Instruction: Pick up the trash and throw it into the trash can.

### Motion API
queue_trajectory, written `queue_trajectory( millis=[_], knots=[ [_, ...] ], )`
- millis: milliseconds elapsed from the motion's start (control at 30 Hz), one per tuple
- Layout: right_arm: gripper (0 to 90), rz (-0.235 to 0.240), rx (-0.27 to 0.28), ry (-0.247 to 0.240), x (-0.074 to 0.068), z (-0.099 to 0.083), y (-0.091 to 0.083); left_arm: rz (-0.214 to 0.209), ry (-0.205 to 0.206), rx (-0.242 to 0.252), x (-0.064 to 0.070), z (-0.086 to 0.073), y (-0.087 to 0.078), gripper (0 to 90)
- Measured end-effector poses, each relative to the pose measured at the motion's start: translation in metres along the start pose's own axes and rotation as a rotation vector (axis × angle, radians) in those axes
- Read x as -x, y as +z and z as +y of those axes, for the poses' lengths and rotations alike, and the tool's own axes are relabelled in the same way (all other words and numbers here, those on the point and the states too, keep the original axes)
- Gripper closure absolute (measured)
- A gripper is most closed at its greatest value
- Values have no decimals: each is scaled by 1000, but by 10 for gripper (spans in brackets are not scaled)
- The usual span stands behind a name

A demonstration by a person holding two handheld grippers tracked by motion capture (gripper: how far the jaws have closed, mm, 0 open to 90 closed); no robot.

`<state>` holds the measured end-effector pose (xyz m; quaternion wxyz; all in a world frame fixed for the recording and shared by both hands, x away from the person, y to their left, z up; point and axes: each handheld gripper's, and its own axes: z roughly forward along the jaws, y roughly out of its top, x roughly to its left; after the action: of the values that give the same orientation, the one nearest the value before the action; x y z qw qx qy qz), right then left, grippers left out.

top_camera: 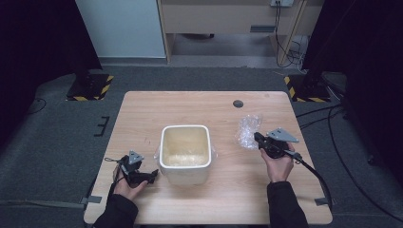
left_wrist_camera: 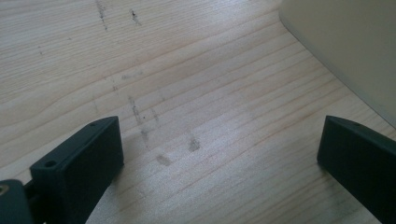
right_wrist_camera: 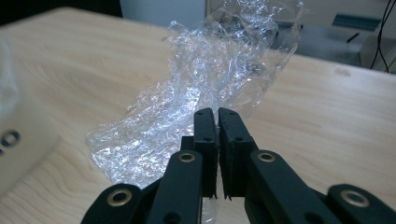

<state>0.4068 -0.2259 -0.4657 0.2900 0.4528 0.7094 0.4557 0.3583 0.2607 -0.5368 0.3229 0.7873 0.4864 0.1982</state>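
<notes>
Pinching crinkled clear plastic wrap (right_wrist_camera: 201, 88) between closed jaws, right gripper (right_wrist_camera: 217, 122); left gripper (left_wrist_camera: 219, 154) jaws open over pale wood-grain desk (left_wrist_camera: 187, 70), beside smooth cream square tub (top_camera: 185, 153).

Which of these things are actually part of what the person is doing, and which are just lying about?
Part of the job:
- crumpled clear plastic wrap, pinched in the right gripper
- white square tub mid-table, open on top
- left gripper, jaws apart, held low beside the tub

Just lying about:
- black cables on the floor behind
- yellow-and-black striped stand feet
</notes>
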Motion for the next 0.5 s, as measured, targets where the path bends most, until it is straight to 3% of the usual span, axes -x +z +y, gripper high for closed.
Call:
queue_trajectory(
  millis=[33,267,500],
  knots=[
    [867,6,46,11,3,7,-10,0,0,0,0,0,0,0],
    [865,31,142,8,7,23,-32,0,0,0,0,0,0,0],
    [863,69,218,-11,-1,39,-50,0,0,0,0,0,0,0]
  ],
)
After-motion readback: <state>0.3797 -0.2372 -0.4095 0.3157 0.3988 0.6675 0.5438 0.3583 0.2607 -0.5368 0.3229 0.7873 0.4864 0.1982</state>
